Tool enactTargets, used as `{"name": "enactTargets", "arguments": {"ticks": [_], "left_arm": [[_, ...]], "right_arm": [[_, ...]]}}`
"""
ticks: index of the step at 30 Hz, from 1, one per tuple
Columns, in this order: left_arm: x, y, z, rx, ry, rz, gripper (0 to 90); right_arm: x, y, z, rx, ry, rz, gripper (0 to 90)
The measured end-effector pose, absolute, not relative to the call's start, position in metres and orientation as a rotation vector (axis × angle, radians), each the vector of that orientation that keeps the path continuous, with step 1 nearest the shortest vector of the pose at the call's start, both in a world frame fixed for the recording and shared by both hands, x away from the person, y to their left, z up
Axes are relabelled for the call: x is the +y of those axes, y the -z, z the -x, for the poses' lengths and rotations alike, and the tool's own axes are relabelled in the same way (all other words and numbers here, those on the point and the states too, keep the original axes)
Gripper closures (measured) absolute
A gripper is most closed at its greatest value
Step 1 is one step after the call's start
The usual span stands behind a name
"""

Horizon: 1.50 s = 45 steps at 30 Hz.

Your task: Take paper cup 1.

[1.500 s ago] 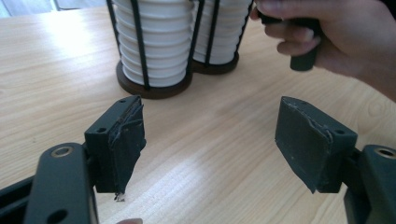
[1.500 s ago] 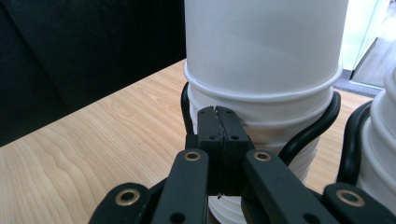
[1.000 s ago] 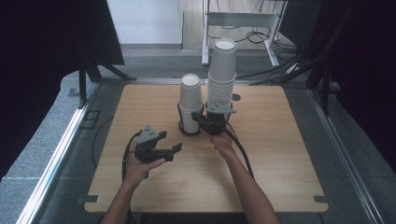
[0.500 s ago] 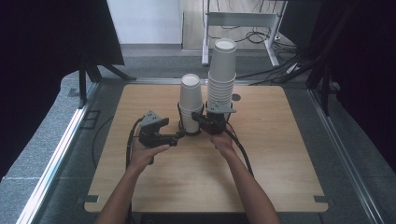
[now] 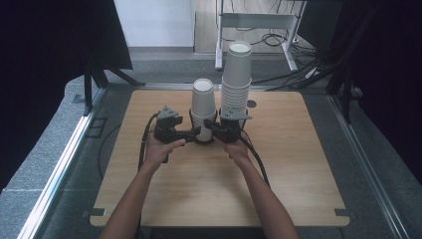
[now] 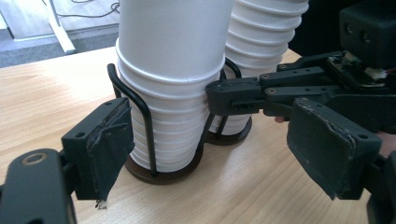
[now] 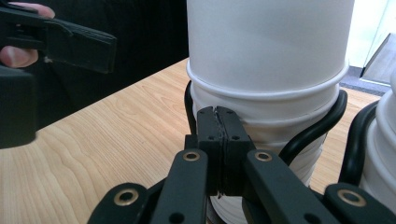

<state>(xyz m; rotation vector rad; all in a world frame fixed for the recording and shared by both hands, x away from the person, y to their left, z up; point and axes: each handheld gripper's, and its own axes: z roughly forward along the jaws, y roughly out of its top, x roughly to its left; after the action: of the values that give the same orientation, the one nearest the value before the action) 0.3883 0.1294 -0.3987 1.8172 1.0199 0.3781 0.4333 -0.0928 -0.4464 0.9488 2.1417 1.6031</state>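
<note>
a pale wooden surface (image 5: 298, 164) stands on grey carpet, with dark curtains at both sides and a white desk frame with loose cables behind it. near the far middle of the surface stand two stacks of white paper cups, each in a black wire holder on a round dark base. the shorter cup stack (image 5: 203, 107) is the nearer one to the person; the taller cup stack (image 5: 236, 79) stands just beside it. the cups are nested with rolled rims showing as ridges low down. the left gripper (image 5: 191, 134) sits just beside the shorter stack, its jaws spread and having just been opening, the stack ahead of them and untouched. the right gripper (image 5: 208, 126) has its jaws pressed together, tips against the shorter stack's base.
</note>
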Motion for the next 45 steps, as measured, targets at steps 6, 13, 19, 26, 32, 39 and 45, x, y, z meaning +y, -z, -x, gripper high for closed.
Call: {"name": "enactTargets", "arguments": {"ticks": [6, 13, 19, 26, 32, 39, 45], "left_arm": [[0.123, 0.394, -0.398, 1.022, -0.417, -1.814, 14.7], [0.119, 0.391, -0.415, 1.037, -0.460, -1.793, 14.6], [0.112, 0.385, -0.428, 1.029, -0.487, -1.786, 13.7], [0.105, 0.386, -0.444, 1.024, -0.477, -1.794, 4.9], [0.098, 0.390, -0.455, 1.038, -0.463, -1.804, 3.9], [0.096, 0.395, -0.467, 1.052, -0.437, -1.802, 4.3], [0.091, 0.396, -0.475, 1.045, -0.454, -1.796, 4.4]], "right_arm": [[-0.092, 0.446, -0.434, 2.146, -1.598, -0.950, 88.4], [-0.091, 0.442, -0.436, 2.147, -1.594, -0.944, 88.4], [-0.090, 0.441, -0.437, 2.152, -1.585, -0.935, 88.4], [-0.090, 0.442, -0.437, 2.155, -1.589, -0.935, 88.4], [-0.090, 0.441, -0.438, 2.163, -1.581, -0.931, 88.4], [-0.089, 0.440, -0.438, 2.169, -1.576, -0.932, 88.4], [-0.089, 0.440, -0.439, 2.167, -1.581, -0.923, 88.3]]}}
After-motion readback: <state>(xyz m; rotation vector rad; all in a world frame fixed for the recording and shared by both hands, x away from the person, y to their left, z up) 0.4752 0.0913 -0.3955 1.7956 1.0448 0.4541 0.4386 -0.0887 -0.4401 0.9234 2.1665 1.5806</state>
